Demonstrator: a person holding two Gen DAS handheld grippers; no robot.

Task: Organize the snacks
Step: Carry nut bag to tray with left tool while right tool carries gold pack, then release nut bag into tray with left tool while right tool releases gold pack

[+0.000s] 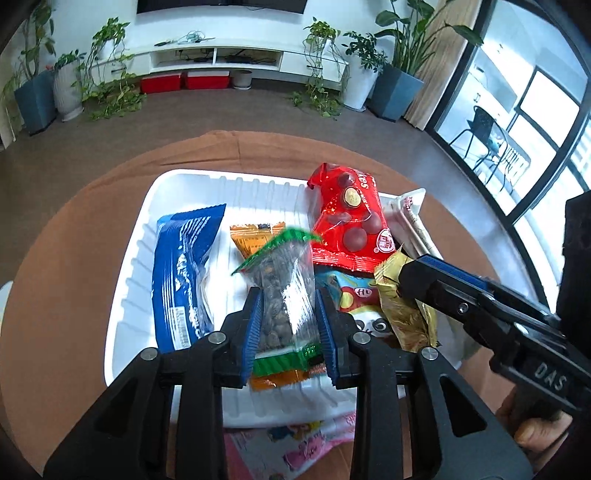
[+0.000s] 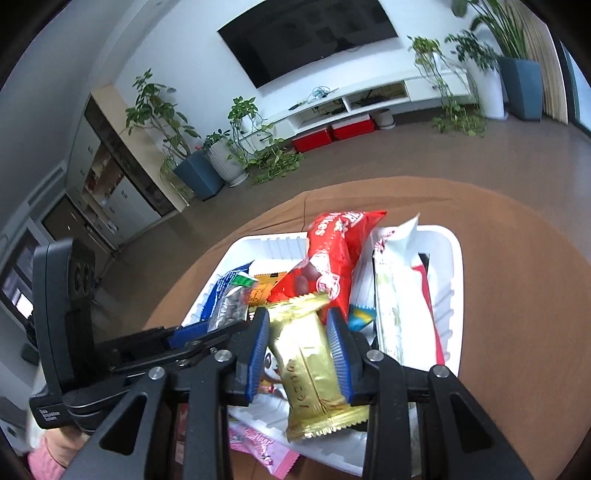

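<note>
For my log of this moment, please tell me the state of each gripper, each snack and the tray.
left gripper: shut on clear nut bag
right gripper: shut on gold packet
red chocolate bag: lying in tray
blue packet: lying flat in tray
white tray: on table, holding snacks

We see a home living room: wall TV (image 2: 310,35), white media console (image 1: 218,55), potted plants (image 1: 400,55), cabinet (image 2: 122,158).

Shiny white plastic tray (image 1: 129,280) with ribbed walls, clear crinkly plastic nut bag (image 1: 284,295), glossy red candy bag (image 1: 347,221), shiny gold foil wrapper (image 2: 314,362), glossy blue packet (image 1: 181,273), matt brown cloth (image 1: 62,258), ridged blue pads (image 1: 253,332) on black plastic fingers
</note>
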